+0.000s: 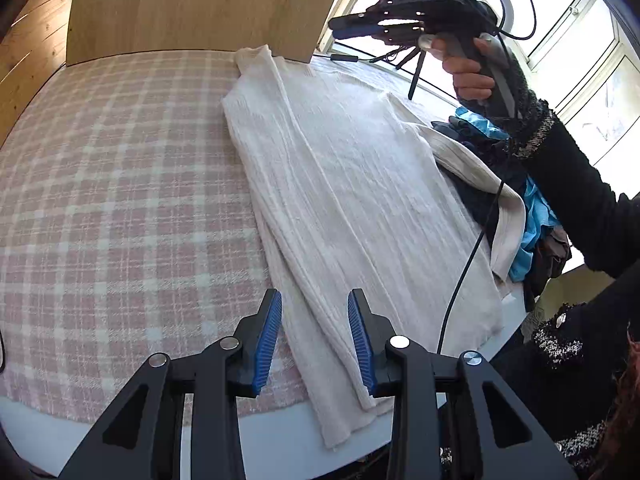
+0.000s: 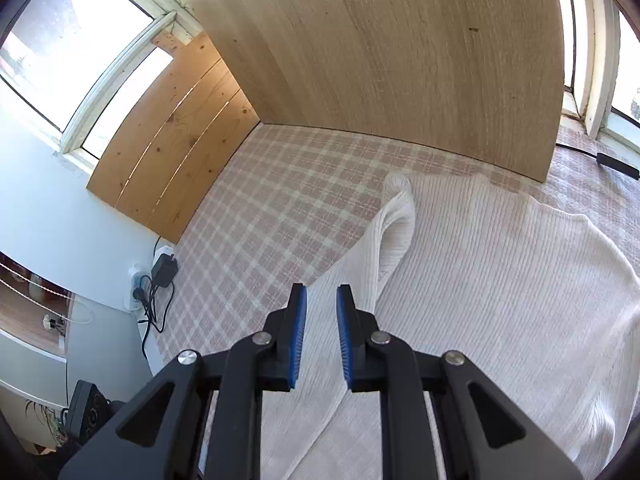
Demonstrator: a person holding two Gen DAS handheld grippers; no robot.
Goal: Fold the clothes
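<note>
A cream ribbed sweater (image 1: 352, 184) is laid flat on a desk covered by a pink and white checked cloth (image 1: 112, 184). In the left wrist view the garment is seen running from the far wooden panel (image 1: 192, 4) down to the near edge of the cloth, where its lower end hangs slightly over the pale desk edge. One sleeve (image 1: 288, 168) is folded inward along the body of the sweater, forming a long raised strip. The other sleeve (image 1: 480, 184) is spread out to the right side, where it rests against a pile of dark and bright blue clothes (image 1: 532, 216).

The left tool (image 1: 315, 344) is held above the near end of the sweater; its blue-padded jaws stand apart and nothing is gripped between them. The right tool (image 1: 352, 26) is seen raised high over the far end of the desk, carried by a hand (image 1: 468, 68) in a dark knitted sleeve, with a black cable (image 1: 468, 264) trailing down from it across the sweater.

In the right wrist view, the right tool (image 2: 321, 336) is shown with a narrow gap between its blue pads; no fabric is pinched, and the folded sleeve (image 2: 384, 248) lies below and apart from the fingertips. A white power strip with black plugs (image 2: 154, 280) is visible at the left, beside the desk.
</note>
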